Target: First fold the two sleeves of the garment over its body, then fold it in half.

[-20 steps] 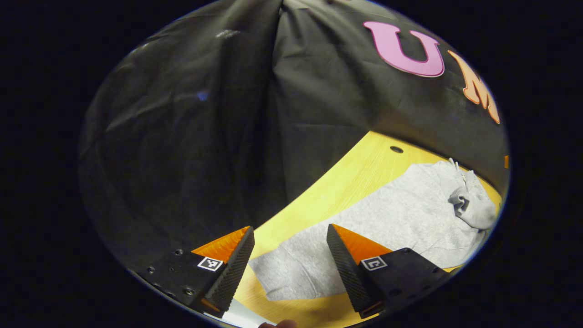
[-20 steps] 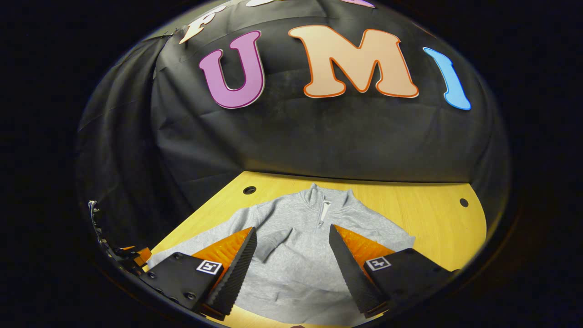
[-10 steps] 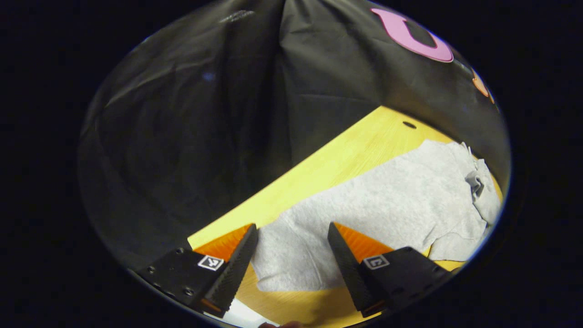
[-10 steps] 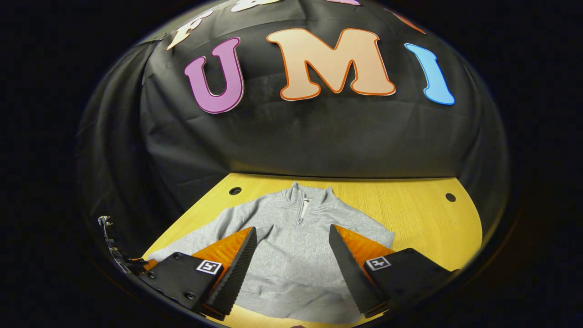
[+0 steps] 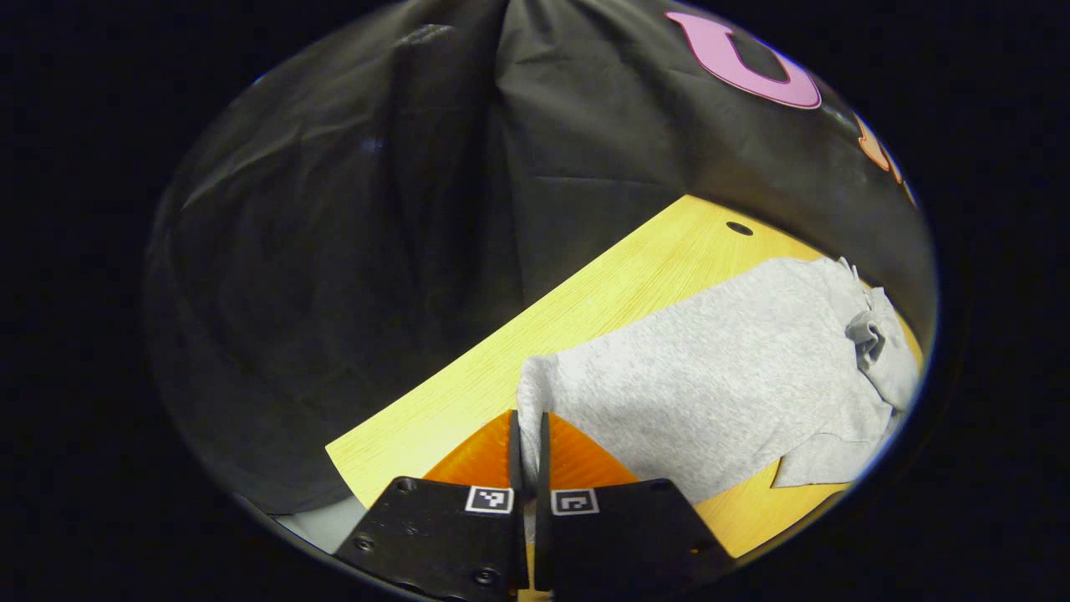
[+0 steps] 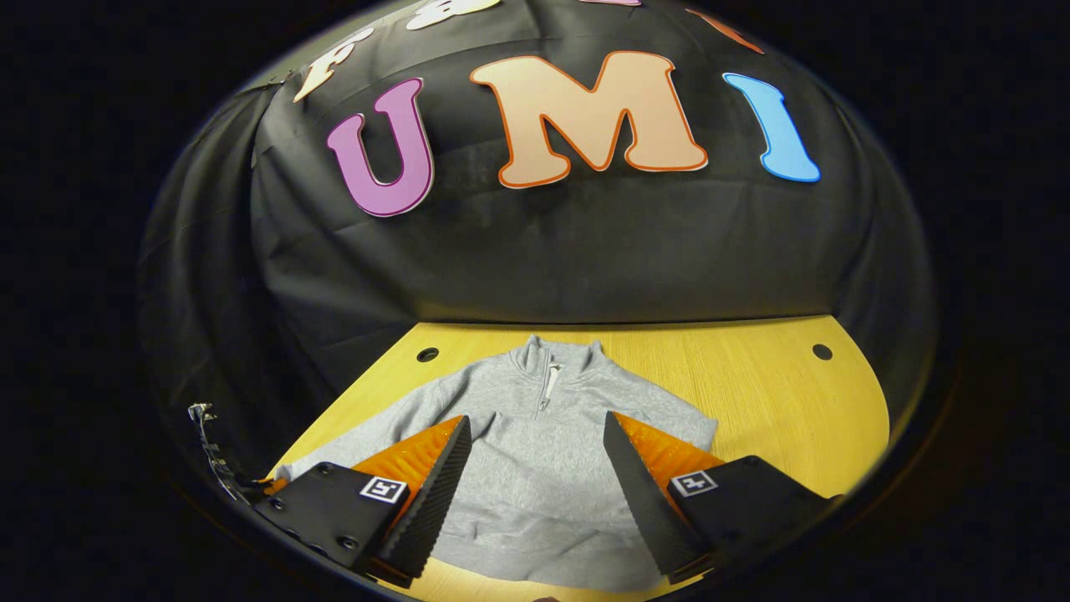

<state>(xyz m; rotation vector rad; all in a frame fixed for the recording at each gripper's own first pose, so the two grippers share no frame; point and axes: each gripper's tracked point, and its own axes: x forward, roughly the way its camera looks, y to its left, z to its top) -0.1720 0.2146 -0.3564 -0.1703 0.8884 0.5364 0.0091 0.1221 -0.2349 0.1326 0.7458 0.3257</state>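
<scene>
Lying flat on the table [image 6: 752, 376], the grey garment [image 6: 535, 451]; left tongs [image 5: 527, 443] pinching its sleeve cuff [image 5: 528, 393], right tongs [image 6: 535, 485] spread.

fleecy cloth garment [image 6: 535, 451] (matt), wood-grain table [image 6: 752, 385]

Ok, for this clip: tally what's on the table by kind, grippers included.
Grey garment: 1
Grippers: 2 (left gripper shut on the garment's sleeve end, right gripper open above the body)
Table: 1
Holes in the table: 2
Total: 6
</scene>
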